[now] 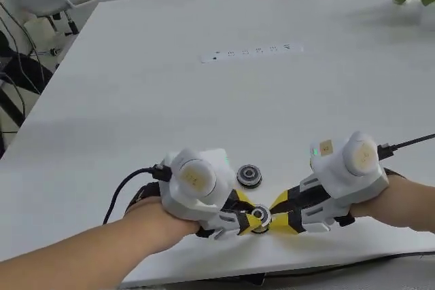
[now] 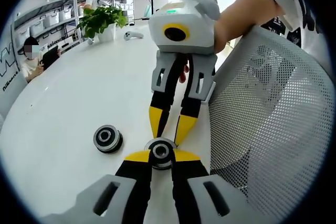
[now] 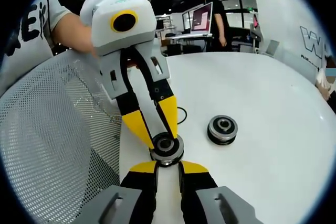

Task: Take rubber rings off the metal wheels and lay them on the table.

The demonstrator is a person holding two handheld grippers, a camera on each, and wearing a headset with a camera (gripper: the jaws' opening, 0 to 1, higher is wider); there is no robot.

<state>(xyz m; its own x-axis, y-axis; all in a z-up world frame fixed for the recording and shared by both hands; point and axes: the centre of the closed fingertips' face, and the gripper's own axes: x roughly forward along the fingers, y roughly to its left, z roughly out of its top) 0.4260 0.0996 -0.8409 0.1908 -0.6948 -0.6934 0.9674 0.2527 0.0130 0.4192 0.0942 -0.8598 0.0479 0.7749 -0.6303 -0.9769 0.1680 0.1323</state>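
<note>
Stripping first metal wheel [image 1: 257, 219]; nothing finished yet.
Left gripper [image 1: 246, 218] fingers clamping it at desk [image 1: 204, 106] edge; right gripper [image 1: 272, 216] fingers sitting narrow on its rim, grip unclear; second wheel [image 1: 249, 175] waiting beside.

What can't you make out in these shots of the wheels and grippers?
Right gripper: its tips meet the clamped wheel at its edge in the right gripper view; pinching or just touching, unclear.
Clamped wheel's rim: in the head view, yellow jaws cover it.
Loose wheel: too small in the head view to tell rubber from metal.
</note>
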